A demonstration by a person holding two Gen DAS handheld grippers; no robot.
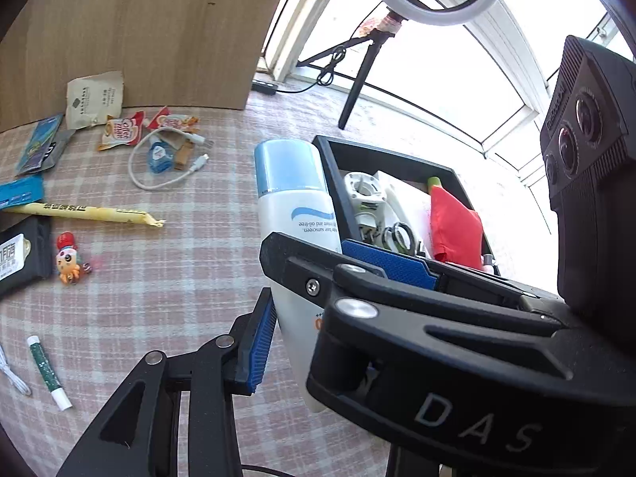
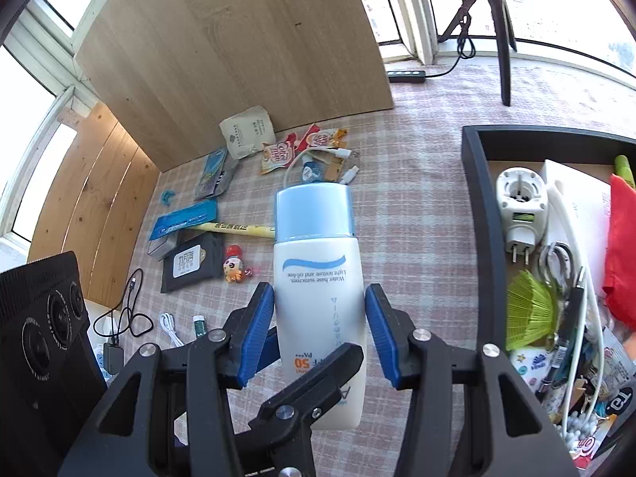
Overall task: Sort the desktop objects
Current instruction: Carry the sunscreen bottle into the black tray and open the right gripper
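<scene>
Both grippers clamp one sunscreen bottle [image 2: 318, 274] above the checked table [image 2: 417, 218]: right gripper [image 2: 320, 332] on its sides, left gripper [image 1: 318, 294] lower down, hiding the label. The box [image 2: 475, 206] beside is cut off.

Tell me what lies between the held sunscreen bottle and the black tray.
Nothing: in the right wrist view, only bare checked tablecloth separates the sunscreen bottle from the black tray.

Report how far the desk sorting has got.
Done: the black tray already holds a plug adapter, scissors and a red pouch. In hand: both grippers clamp the sunscreen bottle. Left: snack packets, a white cable and an octopus toy lie loose on the tablecloth.
</scene>
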